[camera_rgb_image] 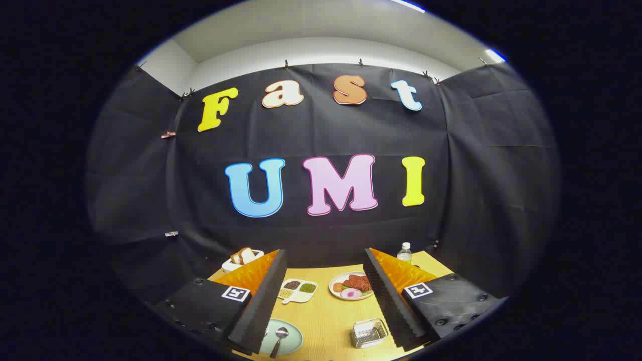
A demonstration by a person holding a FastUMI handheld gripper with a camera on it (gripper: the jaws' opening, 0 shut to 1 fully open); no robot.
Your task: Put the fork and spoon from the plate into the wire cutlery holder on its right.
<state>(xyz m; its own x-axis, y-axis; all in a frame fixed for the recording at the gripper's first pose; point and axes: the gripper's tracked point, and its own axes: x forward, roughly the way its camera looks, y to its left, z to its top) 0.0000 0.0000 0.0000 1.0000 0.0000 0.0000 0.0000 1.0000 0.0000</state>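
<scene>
Gripper: the two-finger gripper (325,301) is hanging high above the table, its fingers (261,306) spread wide apart and gripping nothing
Table: a pale wooden tabletop (328,321) is showing between and below the fingers
Plate: a round pale green plate (291,341) is lying just beside the lower end of the left finger, partly hidden by it
Spoon: a metal spoon with a dark handle (279,339) is resting on the pale green plate, bowl toward the far side, handle running toward the near edge
Fork: cannot tell where it is; the left finger is covering part of the plate, so it may be lying under there
Holder: a small square wire cutlery holder (368,333) is standing to the right of the plate, near the lower end of the right finger, well apart from the plate; it is looking empty as far as the mesh lets me judge
Beyond the fingers: a white divided dish of grains and beans (299,291), a white plate of red meat (352,287), a clear water bottle with a white cap (404,252) and a white bowl of bread slices (242,257) are sitting further back, none part of the job
Progress: judging by this, nothing is transferred yet; the spoon is waiting on the plate and the holder is taking no cutlery
Left to do: both pieces, each needing a descent, a pinch, a carry rightward and a drop into the wire holder
</scene>
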